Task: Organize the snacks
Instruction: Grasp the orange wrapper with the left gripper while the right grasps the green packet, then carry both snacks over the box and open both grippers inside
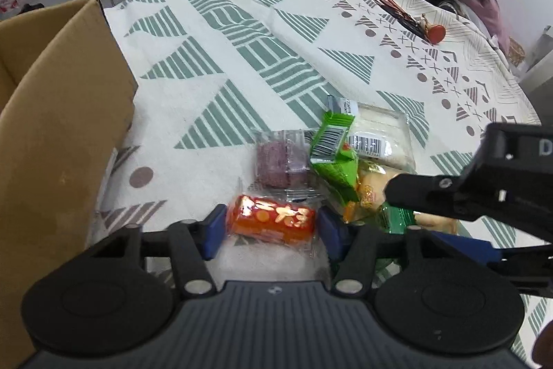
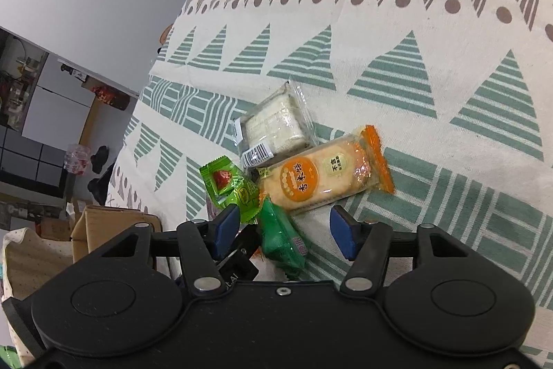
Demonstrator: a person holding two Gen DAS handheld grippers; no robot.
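Between the blue pads of the left tool (image 1: 271, 232) sits a red-orange snack packet (image 1: 273, 218), with a pad close at each end, so I judge it is gripped or about to be, ready to go into the cardboard box (image 1: 65, 113) standing just to the left on the worktop (image 1: 207, 57). Other snacks stay in a small heap to the right of it. Over this heap the right tool (image 2: 285, 227) hangs wide and holds nothing, with a dark green packet (image 2: 281, 237) and the orange rice cracker pack (image 2: 325, 175) in front of it, probably to take one next.
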